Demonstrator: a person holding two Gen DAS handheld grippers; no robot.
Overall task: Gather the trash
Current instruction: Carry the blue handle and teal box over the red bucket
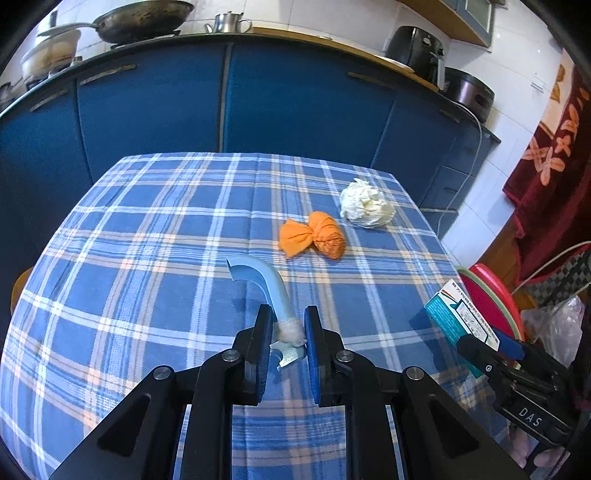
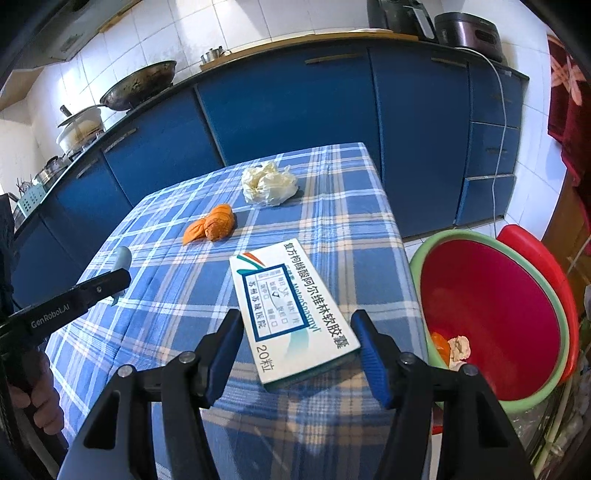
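My left gripper [image 1: 287, 325] is shut on a light blue curved plastic scrap [image 1: 264, 284], holding its wadded end just above the plaid tablecloth [image 1: 147, 258]. My right gripper [image 2: 295, 328] is shut on a white and teal medicine box [image 2: 288, 310], held over the table's right edge; the box also shows in the left wrist view [image 1: 456, 319]. An orange crumpled wrapper [image 1: 314, 238] [image 2: 214, 223] and a white crumpled paper ball [image 1: 366, 204] [image 2: 269, 183] lie on the cloth further back. A red basin with a green rim [image 2: 491, 321] stands right of the table and holds a few scraps.
Blue kitchen cabinets [image 1: 258, 96] run behind the table, with a wok [image 1: 144, 20], a kettle [image 1: 229, 22] and cookers [image 1: 469, 92] on the counter. A white cable [image 2: 500, 122] hangs down the cabinets. A dark red cloth [image 1: 554, 147] hangs at the right.
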